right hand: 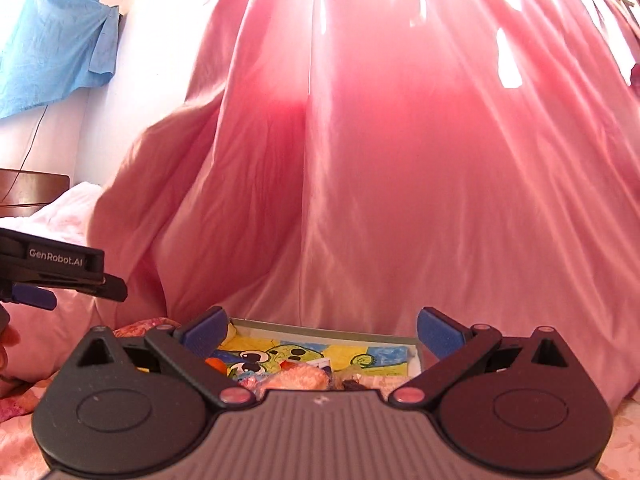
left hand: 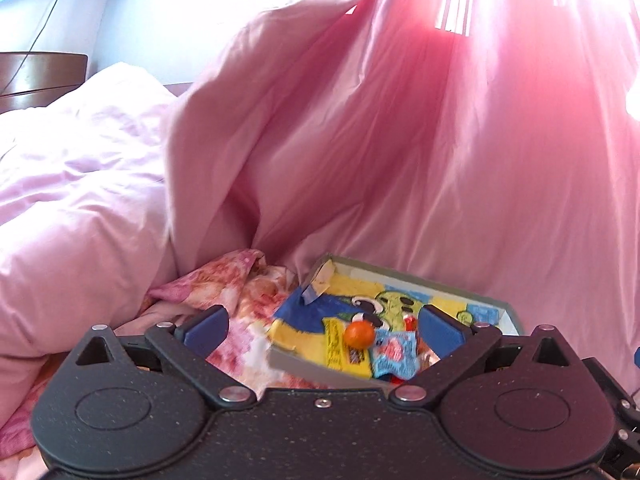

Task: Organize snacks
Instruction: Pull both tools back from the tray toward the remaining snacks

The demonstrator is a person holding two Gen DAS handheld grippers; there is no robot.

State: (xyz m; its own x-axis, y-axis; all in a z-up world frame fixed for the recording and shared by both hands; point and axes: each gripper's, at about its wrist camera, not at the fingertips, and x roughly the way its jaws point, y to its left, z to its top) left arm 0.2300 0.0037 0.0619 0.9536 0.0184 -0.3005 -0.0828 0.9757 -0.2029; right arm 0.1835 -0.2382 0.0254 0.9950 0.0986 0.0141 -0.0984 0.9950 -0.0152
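Observation:
A shallow grey box [left hand: 404, 276] lined with a yellow and blue cartoon picture lies on the bed. In the left wrist view it holds a small orange ball [left hand: 359, 334], a yellow packet [left hand: 340, 350] and a blue and pink packet [left hand: 394, 356]. My left gripper [left hand: 324, 326] hovers above the box's near left corner, open, with nothing touching its blue pads [left hand: 208, 328]. In the right wrist view my right gripper [right hand: 323, 332] stands open over the box [right hand: 360, 333], above a pale pink packet [right hand: 296, 378]. The left gripper [right hand: 80, 292] shows at that view's left edge.
A pink curtain [right hand: 400, 160] hangs right behind the box. A pale pink duvet [left hand: 80, 208] is heaped on the left, and a floral sheet [left hand: 240, 292] lies under the box. A wooden headboard [left hand: 40, 76], a blue cloth [right hand: 48, 56] and a cable are on the far left wall.

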